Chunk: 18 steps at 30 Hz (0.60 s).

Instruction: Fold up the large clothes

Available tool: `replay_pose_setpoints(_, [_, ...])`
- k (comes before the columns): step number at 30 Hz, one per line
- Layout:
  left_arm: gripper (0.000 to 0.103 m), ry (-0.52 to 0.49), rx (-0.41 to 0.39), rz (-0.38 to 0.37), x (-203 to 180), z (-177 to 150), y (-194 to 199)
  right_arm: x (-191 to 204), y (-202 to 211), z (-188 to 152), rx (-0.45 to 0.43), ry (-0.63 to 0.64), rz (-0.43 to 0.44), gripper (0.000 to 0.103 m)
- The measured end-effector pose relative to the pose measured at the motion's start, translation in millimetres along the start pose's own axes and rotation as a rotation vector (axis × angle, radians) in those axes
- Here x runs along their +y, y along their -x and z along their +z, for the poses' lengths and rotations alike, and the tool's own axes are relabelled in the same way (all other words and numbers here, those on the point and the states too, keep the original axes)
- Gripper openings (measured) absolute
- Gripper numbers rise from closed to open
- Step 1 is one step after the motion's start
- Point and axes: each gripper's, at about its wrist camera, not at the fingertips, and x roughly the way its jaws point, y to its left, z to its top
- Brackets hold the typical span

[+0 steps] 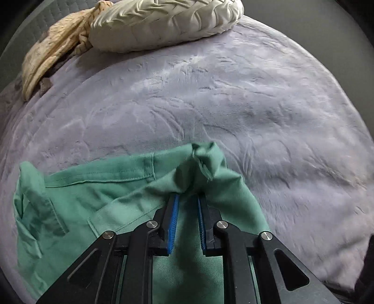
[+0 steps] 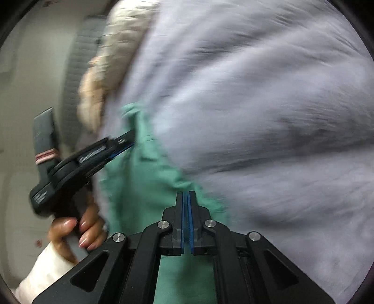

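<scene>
Green garment point(image 1: 98, 210) on a lilac blanket point(image 1: 210, 105), left gripper point(image 1: 188, 198) pinching a bunched fold, right gripper point(image 2: 186, 195) clamped on its edge, cream pillow point(image 1: 163, 23) behind.

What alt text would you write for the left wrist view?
The left gripper pinches a bunched fold of a green cotton garment above a pale lilac plush bed cover. At the far edge lie a cream quilted pillow and a beige crumpled cloth.
</scene>
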Motion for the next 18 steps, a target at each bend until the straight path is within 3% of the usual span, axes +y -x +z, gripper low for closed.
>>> replay_pose_setpoints(4, [0.017,-0.037,-0.007,0.081,-16.1,5.8,3.4,-9.3,8.5,-0.1,-0.021,-0.045,0.007,0.000])
replay_pose_setpoints(8, [0.017,0.020,-0.013,-0.005,5.0,3.3,31.8,4.1,17.8,0.6,-0.003,-0.018,-0.033,0.001])
replay_pose_setpoints(10, [0.017,0.049,-0.016,-0.004,17.9,-6.3,44.2,5.8,25.1,0.5,0.006,-0.001,-0.052,0.003])
replay_pose_setpoints(18, [0.017,0.198,0.082,0.051,71.5,-96.8,85.4,19.2,50.2,-14.2,0.085,0.112,-0.119,0.005])
